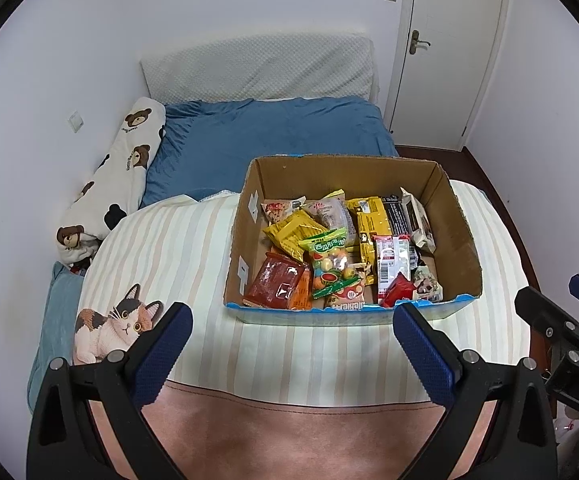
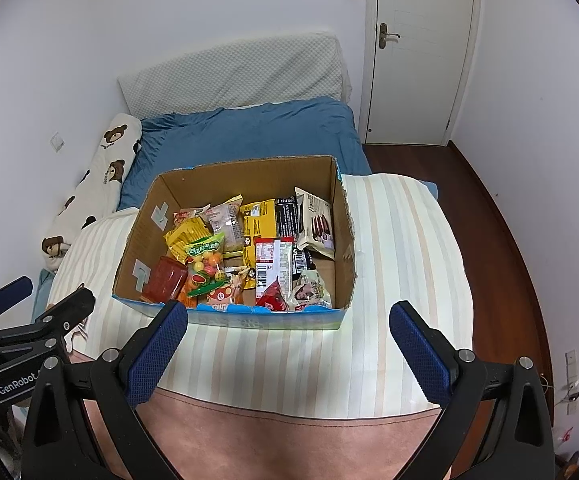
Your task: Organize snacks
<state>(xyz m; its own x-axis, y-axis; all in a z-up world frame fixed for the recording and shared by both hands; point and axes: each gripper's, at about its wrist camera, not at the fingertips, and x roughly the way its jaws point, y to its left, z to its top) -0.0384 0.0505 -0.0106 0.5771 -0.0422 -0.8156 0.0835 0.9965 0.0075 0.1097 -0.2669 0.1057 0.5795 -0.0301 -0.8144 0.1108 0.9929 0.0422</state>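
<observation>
Left wrist view: above the bed's foot, angled down past its gripper [image 1: 291,320], cardboard box [image 1: 455,236] near, right of centre. Right wrist view: alongside, same heading, cardboard box [image 2: 343,240] left of centre. Shared: box, striped quilt [image 1: 177,248], door [image 1: 449,40].

A blue bedsheet [image 1: 273,132] fills the upper centre, a bear-print pillow [image 1: 117,176] at its left. A white door [image 2: 421,48] stands upper right.
</observation>
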